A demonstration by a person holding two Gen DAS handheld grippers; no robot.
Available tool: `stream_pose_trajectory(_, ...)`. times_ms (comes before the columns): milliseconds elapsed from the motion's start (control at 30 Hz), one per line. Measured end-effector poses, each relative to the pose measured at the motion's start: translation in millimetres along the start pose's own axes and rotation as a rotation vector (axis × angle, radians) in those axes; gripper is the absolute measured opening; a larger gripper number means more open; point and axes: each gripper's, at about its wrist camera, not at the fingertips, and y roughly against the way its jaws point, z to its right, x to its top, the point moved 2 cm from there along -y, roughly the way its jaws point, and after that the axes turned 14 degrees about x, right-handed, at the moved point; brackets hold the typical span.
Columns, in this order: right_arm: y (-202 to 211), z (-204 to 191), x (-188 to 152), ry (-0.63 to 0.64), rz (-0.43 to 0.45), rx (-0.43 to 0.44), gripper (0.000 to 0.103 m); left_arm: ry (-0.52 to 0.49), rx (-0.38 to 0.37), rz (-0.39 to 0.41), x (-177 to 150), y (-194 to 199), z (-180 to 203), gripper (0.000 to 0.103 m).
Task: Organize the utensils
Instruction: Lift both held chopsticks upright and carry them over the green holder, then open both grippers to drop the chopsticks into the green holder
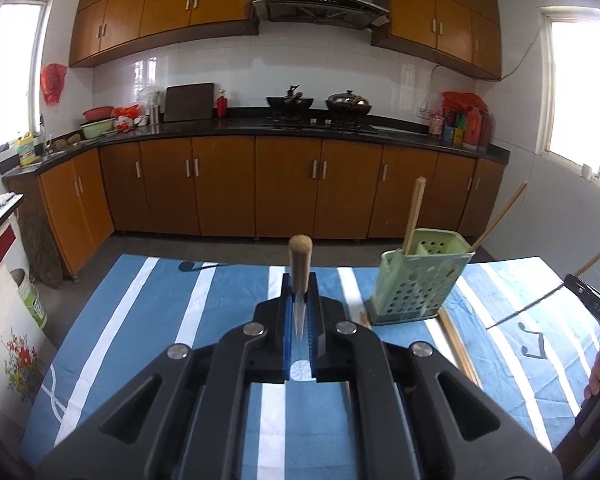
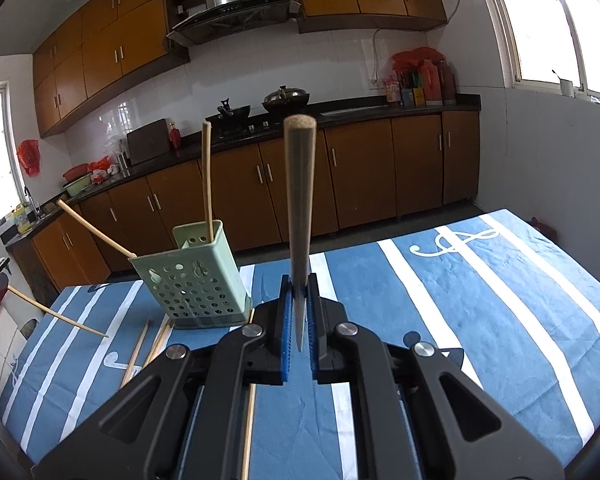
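Each gripper is closed on one chopstick, held near its thin end so that the thick, blunt end sticks out ahead and upward: the left gripper (image 1: 300, 312) clamps the left chopstick (image 1: 300, 268) between its blue pads, and the right gripper (image 2: 299, 312) clamps the right chopstick (image 2: 299, 208) the same way. Both sticks hang above the blue striped cloth (image 2: 480, 300), apart from it. A chopstick looks light, stiff and smooth — easy to carry, but I judge it likely to pivot or slide in a pinch this close to the tip, so a hold nearer the middle would steady it for aiming into a slot. The green holder (image 2: 196, 276) stands upright on the cloth, a perforated box divided into compartments; it is probably light enough to tip or skid if a stick prods its rim. Inside it one chopstick (image 2: 207, 184) stands almost upright at the back, and another (image 2: 96, 229) leans out over the front corner — which compartment each sits in I cannot tell. More loose chopsticks (image 2: 140, 354) lie flat on the cloth just beside the holder's base, not yet put away
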Motion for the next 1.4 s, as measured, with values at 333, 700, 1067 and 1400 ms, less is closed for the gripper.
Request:
stream_pose_trajectory(333, 18, -38, 56, 0.008, 0.079, 0.164, 0.008, -0.043, -0.202, 0.028, 46, 41, 39, 0.007)
stream_pose_trajectory(700, -2, -70, 88, 0.070, 0.111, 0.227, 0.008, -0.002, -0.218, 0.139, 104, 49, 85, 0.007)
stream_pose_trajectory(1067, -58, -66, 84, 0.060, 0.003, 0.185, 0.008, 0.048, -0.147, 0.149, 124, -6, 117, 0.007)
stream_pose_trajectory(1400, -82, -61, 70, 0.046, -0.063, 0.166, 0.008, 0.028, -0.152, 0.077, 100, -56, 130, 0.007)
